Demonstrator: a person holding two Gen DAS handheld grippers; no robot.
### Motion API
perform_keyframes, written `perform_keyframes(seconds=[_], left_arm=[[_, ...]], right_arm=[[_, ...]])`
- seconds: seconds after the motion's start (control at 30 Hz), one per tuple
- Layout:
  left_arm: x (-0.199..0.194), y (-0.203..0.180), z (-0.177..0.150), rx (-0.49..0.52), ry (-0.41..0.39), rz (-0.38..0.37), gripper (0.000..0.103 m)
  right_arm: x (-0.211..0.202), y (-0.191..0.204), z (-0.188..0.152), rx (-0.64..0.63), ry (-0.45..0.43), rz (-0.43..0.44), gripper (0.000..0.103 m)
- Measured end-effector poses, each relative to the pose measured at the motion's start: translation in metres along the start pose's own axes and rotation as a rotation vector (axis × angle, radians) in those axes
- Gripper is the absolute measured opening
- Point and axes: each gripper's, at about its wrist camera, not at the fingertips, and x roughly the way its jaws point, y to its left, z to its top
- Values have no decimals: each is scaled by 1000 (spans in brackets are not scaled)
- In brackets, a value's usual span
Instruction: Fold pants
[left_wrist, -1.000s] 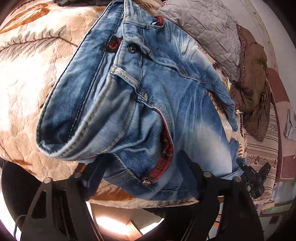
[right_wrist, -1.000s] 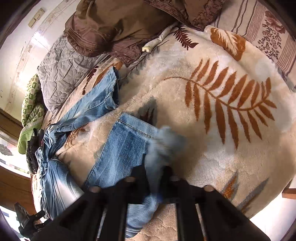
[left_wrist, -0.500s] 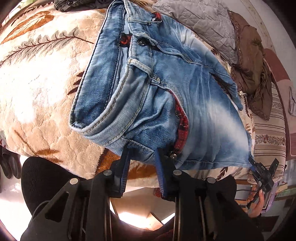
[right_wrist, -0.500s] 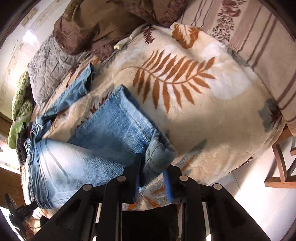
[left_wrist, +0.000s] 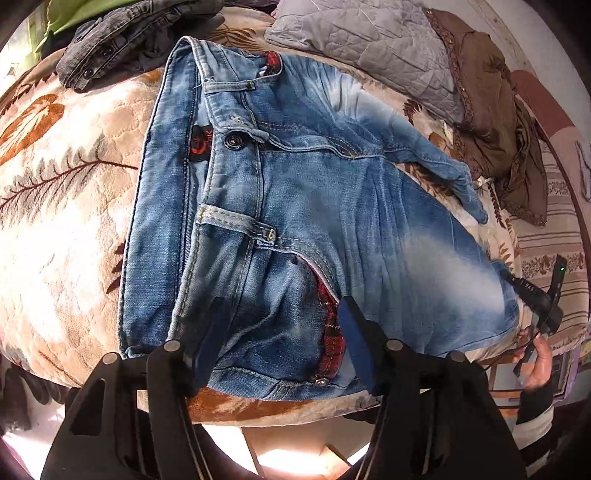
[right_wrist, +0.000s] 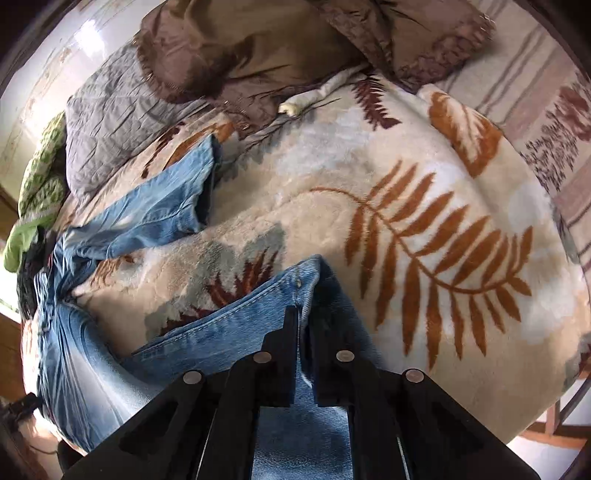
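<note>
jeans (left_wrist: 303, 206) flat on the bed blanket (left_wrist: 66, 221), waistband corner between the left gripper (left_wrist: 277, 332) fingers, which are opening, pads off the denim. right gripper (right_wrist: 301, 332) fingers clamped on the leg hem (right_wrist: 295, 284). regrip waistband fully before lifting; keep hem taut.

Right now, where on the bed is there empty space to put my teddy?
The widest bare patch is the cream leaf-print blanket, between the blue denim jeans and the striped sheet. It is crowded along the far side, with the grey quilted pillow and the brown jacket.
</note>
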Motion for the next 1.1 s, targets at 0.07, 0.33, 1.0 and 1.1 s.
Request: perform_keyframes(seconds=[0.07,0.33,1.0,1.1], left_arm=[[3,-5,-2,27,-2,26,58],[13,-4,-3,25,41,59,58],[26,50,165,-249,43,-74,74],[54,50,168,-293,108,-129,74]], right_arm=[[-17,5,7,-33,-67,-23,2],[11,-34,12,75,-7,-87,2],[54,39,75,312,107,307,53],[83,42,80,416,148,301,55]])
